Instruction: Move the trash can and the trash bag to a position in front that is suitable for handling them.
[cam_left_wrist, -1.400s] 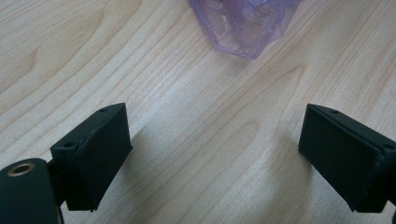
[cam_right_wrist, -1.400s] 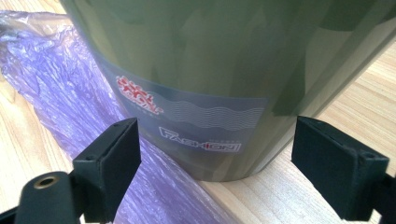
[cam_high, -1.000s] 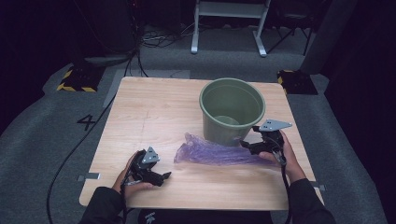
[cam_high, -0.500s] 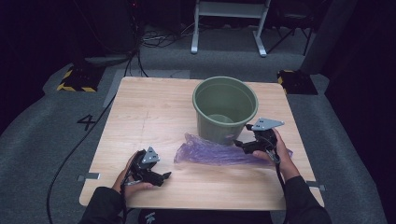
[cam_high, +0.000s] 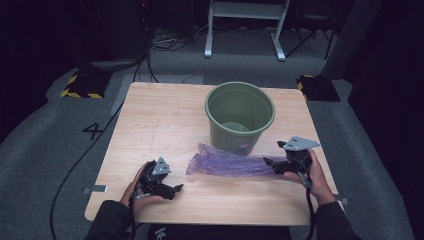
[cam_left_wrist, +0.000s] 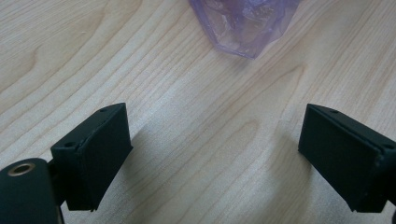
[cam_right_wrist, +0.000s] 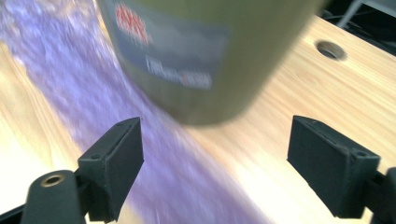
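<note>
My left hand-held gripper (cam_high: 172, 189) rests low on the near left part of the table (cam_high: 150, 120), its jaws spread wide with only bare wood between them. In the left gripper view (cam_left_wrist: 215, 154) the crumpled end of the purple plastic bag (cam_left_wrist: 245, 23) lies a little ahead of the jaws, not touching them.

The purple plastic bag (cam_high: 227, 162) stretches flat across the near middle of the table, from just beyond my left hand-held gripper to my right one. Directly behind it stands the green bucket (cam_high: 240, 117), upright and open, its base touching or just beside the bag's far edge.

My right hand-held gripper (cam_high: 270, 163) sits at the bag's right end, jaws apart. In the right gripper view (cam_right_wrist: 217, 168) the blurred purple film runs under the left jaw and the bucket's labelled wall (cam_right_wrist: 196, 51) looms close ahead.

Compared with a second ago, the bucket stands farther left and nearer to me, my right hand-held gripper has dropped from the bucket's side to the bag, and my left has stayed put.
</note>
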